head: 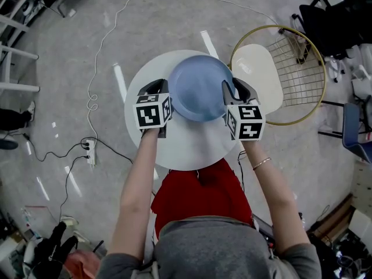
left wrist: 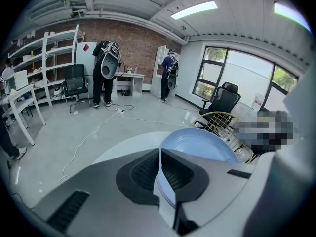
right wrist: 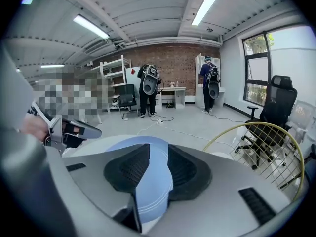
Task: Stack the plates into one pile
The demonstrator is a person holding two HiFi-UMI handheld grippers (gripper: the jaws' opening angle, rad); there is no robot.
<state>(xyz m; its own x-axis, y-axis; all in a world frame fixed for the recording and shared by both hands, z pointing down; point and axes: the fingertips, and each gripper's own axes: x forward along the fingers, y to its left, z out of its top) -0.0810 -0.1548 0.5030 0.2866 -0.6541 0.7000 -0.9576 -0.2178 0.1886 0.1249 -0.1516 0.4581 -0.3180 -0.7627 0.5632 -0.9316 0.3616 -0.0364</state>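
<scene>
- One blue plate (head: 200, 89) sits over the middle of the round white counter (head: 186, 144), gripped from both sides. Whether it rests on the counter or hangs just above it cannot be told.
- Left hand-held gripper (head: 164, 93) is at the plate's left edge. In the left gripper view its jaws are nearly together, with the thin rim pinched between the dark ribbed pads.
- Right hand-held gripper (head: 232, 92) is at the plate's right edge. In the right gripper view the rim passes between its two pads, which are pinching it.
- Both marker cubes face up toward the head camera, on either side of the plate.
- Both forearms reach forward from a person in a grey top and a red garment at the near side of the counter.
- Just right of the counter stands a chair with a cream seat (head: 258, 68) and a gold wire frame.
- On the grey floor to the left lie a white power strip (head: 90, 154) and a long white cable (head: 102, 45).
- Two people (left wrist: 104, 73) stand well behind, near a brick wall.
</scene>
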